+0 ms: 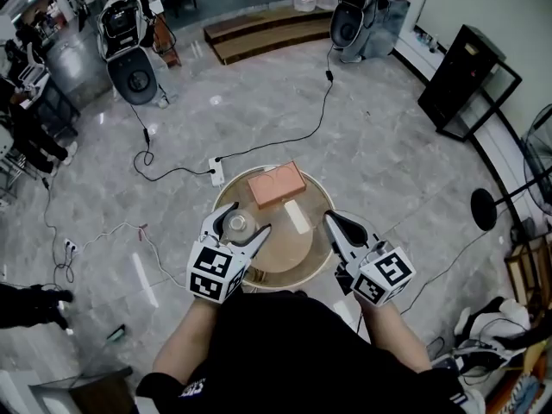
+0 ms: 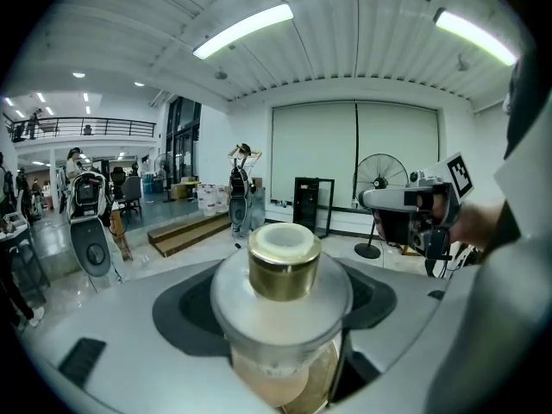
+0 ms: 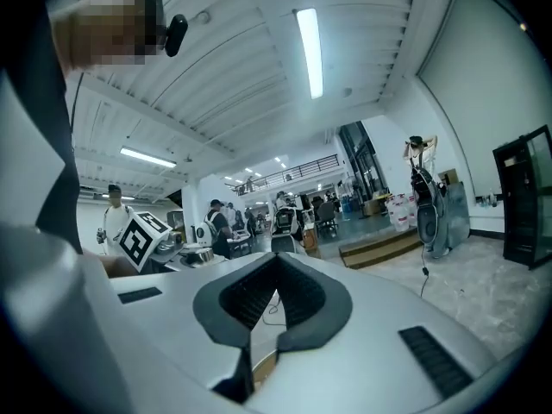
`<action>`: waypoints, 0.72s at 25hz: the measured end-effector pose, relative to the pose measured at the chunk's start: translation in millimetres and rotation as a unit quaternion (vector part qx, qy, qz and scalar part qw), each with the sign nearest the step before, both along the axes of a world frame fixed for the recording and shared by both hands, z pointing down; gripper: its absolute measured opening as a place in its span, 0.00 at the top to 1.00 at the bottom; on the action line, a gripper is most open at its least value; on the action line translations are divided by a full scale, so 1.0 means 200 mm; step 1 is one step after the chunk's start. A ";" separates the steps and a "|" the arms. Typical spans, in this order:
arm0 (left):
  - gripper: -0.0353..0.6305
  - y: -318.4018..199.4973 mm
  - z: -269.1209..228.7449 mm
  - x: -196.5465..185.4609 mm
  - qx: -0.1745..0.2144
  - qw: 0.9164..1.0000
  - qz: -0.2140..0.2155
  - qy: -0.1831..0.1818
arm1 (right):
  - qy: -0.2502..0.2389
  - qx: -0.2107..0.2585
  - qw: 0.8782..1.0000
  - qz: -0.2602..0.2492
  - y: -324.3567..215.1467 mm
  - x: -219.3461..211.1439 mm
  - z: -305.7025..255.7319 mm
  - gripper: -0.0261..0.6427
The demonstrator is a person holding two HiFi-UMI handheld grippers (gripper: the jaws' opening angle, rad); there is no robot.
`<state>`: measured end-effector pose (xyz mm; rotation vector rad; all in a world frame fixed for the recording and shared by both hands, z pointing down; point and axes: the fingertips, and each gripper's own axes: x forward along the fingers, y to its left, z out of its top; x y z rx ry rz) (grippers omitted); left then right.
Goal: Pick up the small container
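Note:
The small container (image 1: 237,225) is a clear jar with a gold collar and a pale lid (image 2: 282,261). My left gripper (image 1: 242,224) is shut on it and holds it upright above the left part of the round wooden table (image 1: 289,250). In the left gripper view the jar fills the space between the jaws of the left gripper (image 2: 280,293). My right gripper (image 1: 330,221) hovers over the table's right edge, shut and empty. In its own view the right gripper (image 3: 276,263) has its dark pads meeting at the tips. It also shows at the right of the left gripper view (image 2: 412,203).
A pink block (image 1: 277,185) and a white strip (image 1: 297,216) lie on the table's far half. Cables and a power strip (image 1: 216,172) run across the marble floor. Wheeled robots (image 1: 129,46), wooden steps (image 1: 263,29), a black shelf (image 1: 466,80) and a fan stand (image 1: 485,208) surround the table.

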<state>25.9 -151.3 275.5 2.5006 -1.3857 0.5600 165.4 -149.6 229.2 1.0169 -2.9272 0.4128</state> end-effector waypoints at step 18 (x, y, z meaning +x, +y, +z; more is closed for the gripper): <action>0.43 -0.12 -0.16 -0.14 0.022 0.999 0.040 -0.006 | -0.005 0.040 0.998 0.039 -0.02 -0.19 -0.10 0.94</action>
